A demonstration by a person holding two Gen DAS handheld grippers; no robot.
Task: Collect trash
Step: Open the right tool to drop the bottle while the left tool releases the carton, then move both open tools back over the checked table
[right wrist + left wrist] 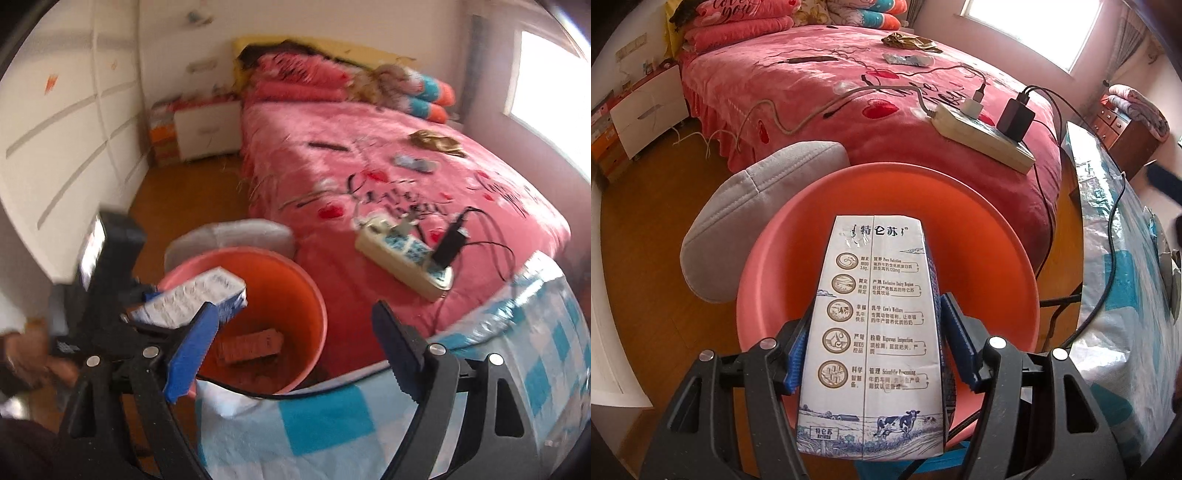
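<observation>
Milk carton held over the orange bucket

The left gripper (873,347) clamps the milk carton (875,332) above the orange bucket (997,258) beside the bed (849,122). The right gripper (291,343) stands wide with nothing between its fingers.

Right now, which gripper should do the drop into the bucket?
Left. The left gripper is shut on the milk carton directly above the orange bucket. The right gripper is open and empty, off over the checkered cloth.
</observation>
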